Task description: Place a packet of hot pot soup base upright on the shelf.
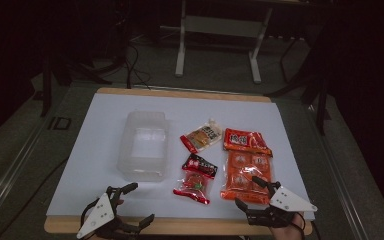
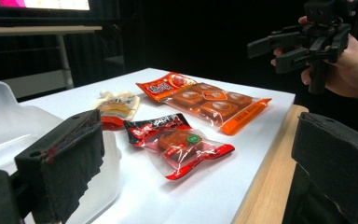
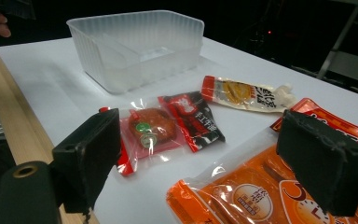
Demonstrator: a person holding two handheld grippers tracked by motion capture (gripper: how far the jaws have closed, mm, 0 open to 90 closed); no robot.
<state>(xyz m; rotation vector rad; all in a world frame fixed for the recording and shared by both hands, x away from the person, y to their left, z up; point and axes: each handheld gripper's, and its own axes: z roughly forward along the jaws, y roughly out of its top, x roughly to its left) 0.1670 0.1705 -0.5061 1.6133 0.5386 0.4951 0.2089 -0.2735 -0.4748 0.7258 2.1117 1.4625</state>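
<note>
Snack packets all lie on the white sheet at 3 o'clock of the clear plastic tub, so nothing is packed yet and the whole work seems to remain. Nearest to the right gripper is the large orange packet, its near end between the wide, empty jaws, just beneath them. At 9 o'clock of it lies the small red packet; the left gripper hangs wide and empty at the table's near edge.

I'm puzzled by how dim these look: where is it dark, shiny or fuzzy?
High view: white table sheet lit, surroundings nearly black. Left gripper view: glare on the red clear-windowed snack packet; near black jaws blurred. Right gripper view: shine on the orange multi-cake packet; clear plastic tub fairly sharp.
</note>
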